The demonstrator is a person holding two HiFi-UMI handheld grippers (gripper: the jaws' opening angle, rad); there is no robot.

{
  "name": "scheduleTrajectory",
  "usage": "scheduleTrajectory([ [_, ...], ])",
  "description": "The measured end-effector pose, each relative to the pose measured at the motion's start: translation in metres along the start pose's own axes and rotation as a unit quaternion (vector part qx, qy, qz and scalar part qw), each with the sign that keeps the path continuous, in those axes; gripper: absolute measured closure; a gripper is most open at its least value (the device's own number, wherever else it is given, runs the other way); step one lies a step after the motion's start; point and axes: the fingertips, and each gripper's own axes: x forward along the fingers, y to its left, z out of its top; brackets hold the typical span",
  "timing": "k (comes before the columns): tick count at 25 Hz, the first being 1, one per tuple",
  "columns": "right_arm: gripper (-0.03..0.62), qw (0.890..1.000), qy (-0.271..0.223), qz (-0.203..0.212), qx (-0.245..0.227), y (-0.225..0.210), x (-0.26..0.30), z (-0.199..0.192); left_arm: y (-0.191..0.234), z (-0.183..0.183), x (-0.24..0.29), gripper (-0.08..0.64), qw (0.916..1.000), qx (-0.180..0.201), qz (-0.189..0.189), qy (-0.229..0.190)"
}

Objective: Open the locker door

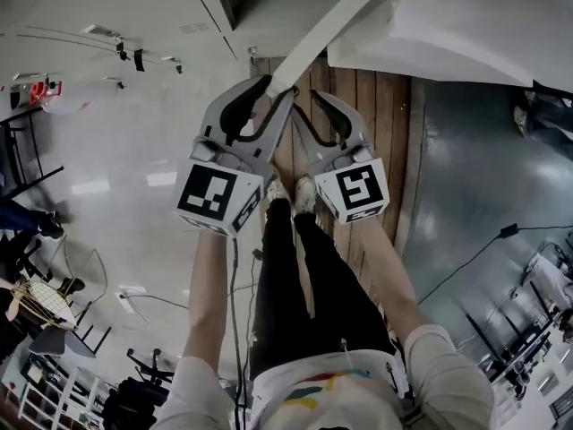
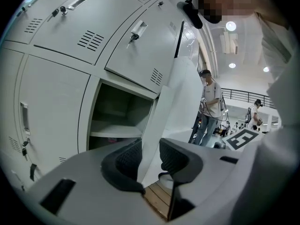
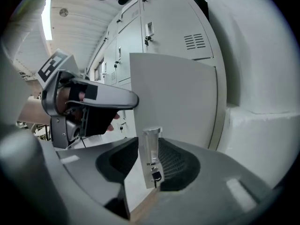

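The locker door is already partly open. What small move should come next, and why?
Probably let the left claw finish gripping: its jaws are closing with the edge of the white metal locker door between them, and the door stands only partly open.

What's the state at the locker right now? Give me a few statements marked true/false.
1. The white metal locker door stands swung open. True.
2. The open compartment behind it is packed with bags. False: only a bare shelf shows inside.
3. The left gripper straddles the door's edge. True: the edge is between its jaws, which are closing.
4. The floor in front of the lockers is carpet. False: it is brown wooden planking.
5. Nobody else is in the room. False: a person in a light shirt stands beyond the door.
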Motion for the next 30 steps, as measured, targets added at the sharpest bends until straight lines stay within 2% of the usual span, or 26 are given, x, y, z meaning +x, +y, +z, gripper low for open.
scheduleTrajectory([
  [6, 0.468, 1.000, 0.005, 0.000, -0.015, 0.001, -0.036, -0.002, -0.028, -0.012, 0.001, 0.440, 1.0000, 0.003, -0.005, 0.000],
  [18, 0.476, 1.000, -0.015, -0.023, 0.011, -0.008, -0.076, -0.003, -0.072, -0.024, 0.008, 0.443, 0.9991, 0.010, -0.038, 0.013],
  [30, 0.479, 0.996, -0.018, -0.080, 0.031, -0.038, -0.121, -0.016, -0.123, -0.032, 0.030, 0.449, 0.9958, 0.024, -0.084, 0.024],
])
